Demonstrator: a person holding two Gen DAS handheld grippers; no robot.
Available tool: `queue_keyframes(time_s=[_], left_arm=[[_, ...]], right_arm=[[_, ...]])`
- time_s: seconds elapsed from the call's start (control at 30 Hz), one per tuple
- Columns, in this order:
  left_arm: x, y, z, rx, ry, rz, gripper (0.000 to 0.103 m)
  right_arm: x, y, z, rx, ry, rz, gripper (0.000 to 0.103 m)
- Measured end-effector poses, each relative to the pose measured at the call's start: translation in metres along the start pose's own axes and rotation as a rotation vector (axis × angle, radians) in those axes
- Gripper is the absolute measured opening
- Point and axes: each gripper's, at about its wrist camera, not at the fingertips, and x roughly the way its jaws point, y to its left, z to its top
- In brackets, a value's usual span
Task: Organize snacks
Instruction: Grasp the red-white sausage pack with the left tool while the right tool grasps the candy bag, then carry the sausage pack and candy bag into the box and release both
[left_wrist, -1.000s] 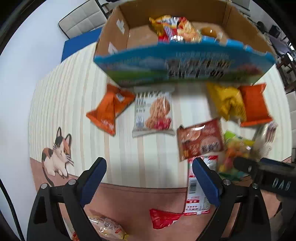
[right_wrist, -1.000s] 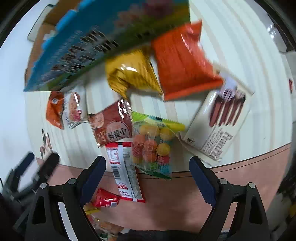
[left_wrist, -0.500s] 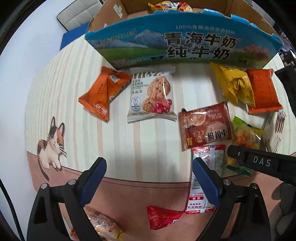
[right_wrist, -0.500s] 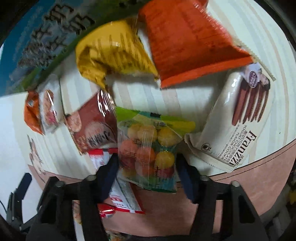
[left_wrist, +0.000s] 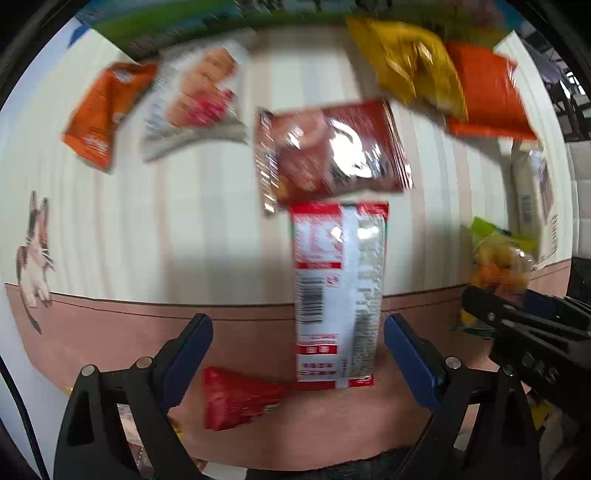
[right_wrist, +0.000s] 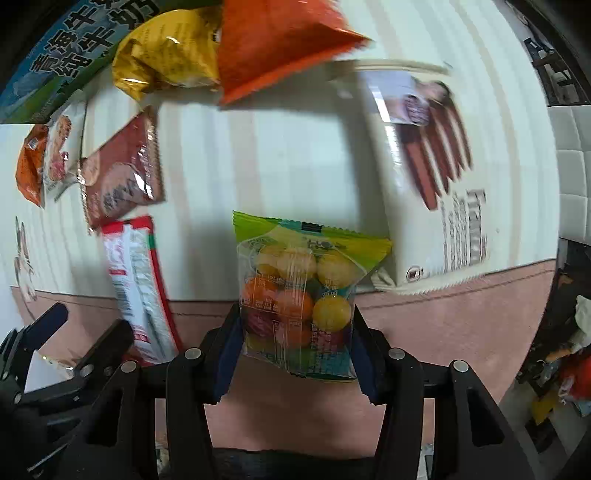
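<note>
My right gripper (right_wrist: 295, 350) is shut on a clear bag of coloured candy balls (right_wrist: 299, 295), pinched at its near end and lifted off the table; it also shows in the left wrist view (left_wrist: 498, 266). My left gripper (left_wrist: 297, 354) is open, with a red-and-white packet (left_wrist: 338, 291) lying between its fingers. A small red packet (left_wrist: 236, 400) lies just below. A brown-red packet (left_wrist: 332, 155), yellow bag (left_wrist: 410, 62), orange bag (left_wrist: 484, 96), cookie packet (left_wrist: 195, 99) and orange packet (left_wrist: 107, 110) lie beyond. The milk carton box (right_wrist: 66, 55) stands at the back.
A white wafer-stick pack (right_wrist: 436, 173) lies right of the candy bag. The striped mat has a pink front border (left_wrist: 110, 332) and a cat print (left_wrist: 35, 254) at the left. Clutter sits off the table's right edge (right_wrist: 569, 369).
My right gripper closed on the candy bag and lifted it. My left gripper moved forward and right, so the red-and-white packet now sits between its open fingers.
</note>
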Motion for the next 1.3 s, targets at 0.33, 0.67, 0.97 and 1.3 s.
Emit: queue_keyframes(time_s=[0.33,0.67,0.97,1.3], left_arm=[[0.038,-0.013,0.004,0.006,0.064,0.004,0.092],[0.032,-0.021,0.015,0.021,0.029,-0.020,0.071],[0.015,-0.040,0.014,0.028,0.020,-0.018,0.051],[0.015,-0.036,0.014,0.035,0.016,-0.017,0.048]], right_arm=[[-0.001,-0.010,-0.008,0.016,-0.017,-0.018,0.056],[0.007,-0.002,-0.004,0.030,-0.013,-0.017,0.056],[0.009,-0.002,-0.004,0.039,-0.015,-0.023,0.057],[0.011,-0.003,-0.001,0.039,-0.022,-0.030,0.056]])
